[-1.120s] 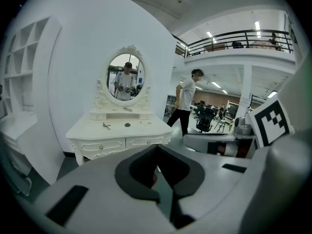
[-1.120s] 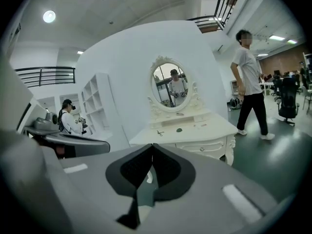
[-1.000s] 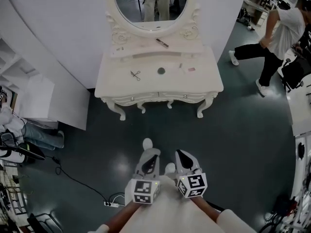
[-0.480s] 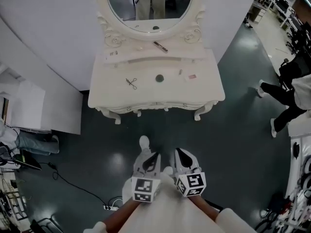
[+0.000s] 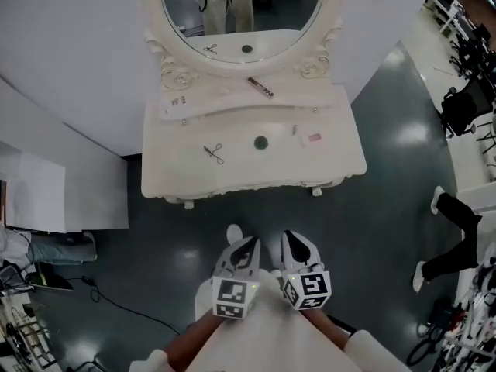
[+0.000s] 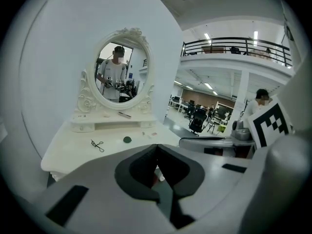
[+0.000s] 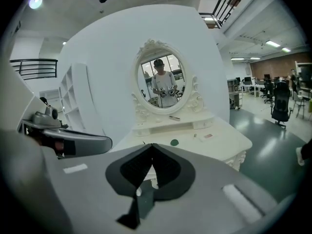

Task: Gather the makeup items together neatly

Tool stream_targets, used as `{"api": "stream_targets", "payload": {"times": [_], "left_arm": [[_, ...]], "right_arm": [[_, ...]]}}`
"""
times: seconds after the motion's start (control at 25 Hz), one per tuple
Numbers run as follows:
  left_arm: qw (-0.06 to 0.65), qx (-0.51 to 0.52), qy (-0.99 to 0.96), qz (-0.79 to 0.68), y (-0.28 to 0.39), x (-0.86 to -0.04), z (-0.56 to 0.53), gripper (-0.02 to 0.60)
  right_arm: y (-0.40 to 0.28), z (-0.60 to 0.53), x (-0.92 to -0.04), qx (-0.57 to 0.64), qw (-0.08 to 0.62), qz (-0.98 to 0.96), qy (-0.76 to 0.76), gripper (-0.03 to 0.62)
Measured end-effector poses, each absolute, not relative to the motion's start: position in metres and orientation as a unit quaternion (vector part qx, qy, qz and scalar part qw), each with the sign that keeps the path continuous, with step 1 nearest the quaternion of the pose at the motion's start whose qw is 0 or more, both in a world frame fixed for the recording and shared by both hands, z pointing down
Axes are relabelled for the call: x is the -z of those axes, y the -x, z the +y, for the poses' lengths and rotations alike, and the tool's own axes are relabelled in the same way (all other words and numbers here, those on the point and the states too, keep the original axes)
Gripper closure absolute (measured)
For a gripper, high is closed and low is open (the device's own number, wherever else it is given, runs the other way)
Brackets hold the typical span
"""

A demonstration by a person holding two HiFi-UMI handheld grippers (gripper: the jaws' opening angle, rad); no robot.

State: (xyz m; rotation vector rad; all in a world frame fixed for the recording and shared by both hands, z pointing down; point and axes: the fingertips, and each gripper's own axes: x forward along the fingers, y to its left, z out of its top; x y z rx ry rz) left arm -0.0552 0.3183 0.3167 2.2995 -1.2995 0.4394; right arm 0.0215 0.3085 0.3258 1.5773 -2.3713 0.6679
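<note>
White table [image 5: 333, 167] carries the makeup items, scattered well apart: a wiry eyelash curler [image 5: 215, 153], a round green compact [image 5: 261, 141], a thin stick [image 5: 294, 130], a pink piece [image 5: 314, 138], and 1 dark tube [image 5: 260, 87] on the raised shelf. All look light, hard and likely to skid, so pinch each across its narrow middle. The left tongs [image 5: 246, 245] and right tongs [image 5: 296, 240] are closed on nothing, well short of the table.

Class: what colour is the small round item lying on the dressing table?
Dark green. The round item shows best in the head view.
</note>
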Motion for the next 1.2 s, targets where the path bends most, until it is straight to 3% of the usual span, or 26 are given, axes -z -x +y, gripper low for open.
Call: {"api": "stream_targets", "payload": {"times": [0.52,1.2], "left_arm": [[0.239,-0.164,-0.857,-0.427,0.102,-0.314,0.225,0.572],[0.247,-0.161,-0.83,-0.474,0.084,-0.314,0.152,0.572]], "right_arm": [[0.024,0.219,-0.317,-0.222,0.104,-0.78,-0.576,0.591],[0.014,0.133,-0.313,-0.205,0.108,-0.831,-0.506,0.591]]}}
